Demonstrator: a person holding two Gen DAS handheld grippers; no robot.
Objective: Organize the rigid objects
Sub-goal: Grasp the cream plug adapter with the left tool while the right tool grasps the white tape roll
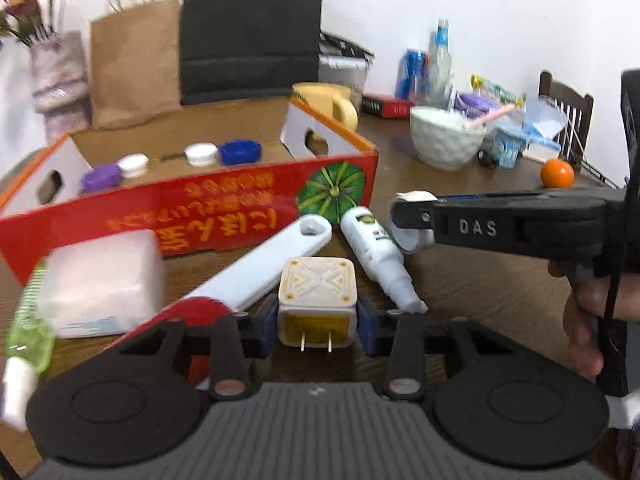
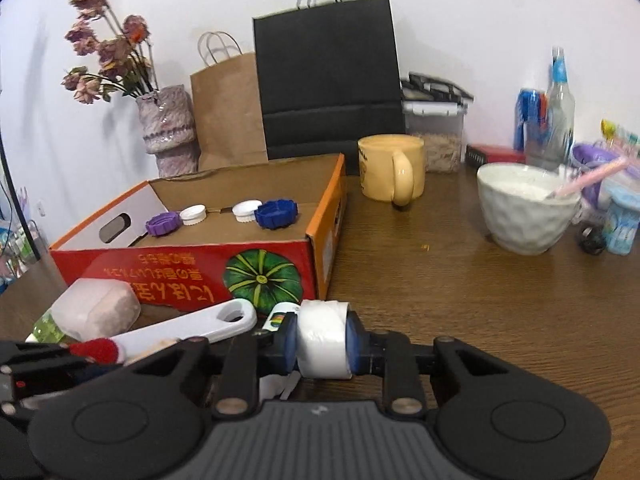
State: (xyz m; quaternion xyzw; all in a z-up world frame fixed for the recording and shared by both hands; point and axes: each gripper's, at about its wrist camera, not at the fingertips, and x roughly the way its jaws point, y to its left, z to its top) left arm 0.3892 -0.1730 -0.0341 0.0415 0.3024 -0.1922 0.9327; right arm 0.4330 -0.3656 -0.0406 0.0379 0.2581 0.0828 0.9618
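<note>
White plug, tape roll gripped

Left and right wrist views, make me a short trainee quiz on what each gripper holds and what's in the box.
1. True or false: the left gripper is shut on the white cube-shaped plug adapter.
2. What is between the right gripper's fingers: A) yellow ceramic mug, B) white tape roll, C) orange fruit?
3. How many plastic caps lie in the red cardboard box?

Key: 1 true. 2 B. 3 four: purple cap, two white caps, blue cap.
</note>
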